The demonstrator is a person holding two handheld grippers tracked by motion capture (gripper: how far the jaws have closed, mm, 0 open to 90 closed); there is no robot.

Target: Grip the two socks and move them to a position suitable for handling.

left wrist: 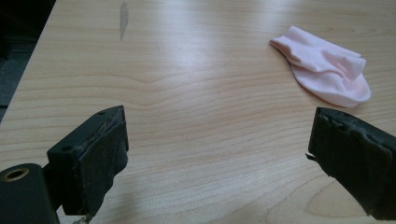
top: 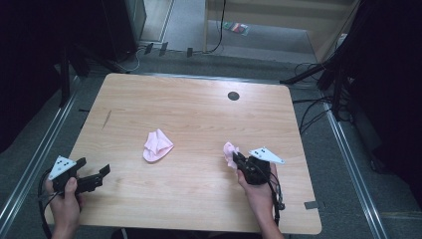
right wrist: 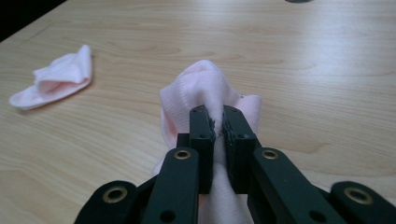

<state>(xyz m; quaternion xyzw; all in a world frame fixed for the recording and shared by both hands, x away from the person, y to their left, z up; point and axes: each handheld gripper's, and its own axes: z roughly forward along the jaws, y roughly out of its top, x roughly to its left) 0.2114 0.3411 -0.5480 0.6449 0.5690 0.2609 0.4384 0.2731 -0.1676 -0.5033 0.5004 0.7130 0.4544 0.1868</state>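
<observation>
On the bench's [top: 199,199] right side, the right gripper [right wrist: 215,122] has its jaws clamped on one sock [right wrist: 201,88]; the other sock [top: 157,146] lies mid-bench, ungrasped, and the left gripper [left wrist: 217,140] waits with jaws apart.

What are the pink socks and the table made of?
The pinched sock and the loose sock look like soft knitted fabric, probably cotton: matte, ribbed edges, floppy folds. The table looks like light wood, or perhaps a wood-look coating: wavy grain lines and a smooth, slightly shiny top.
</observation>
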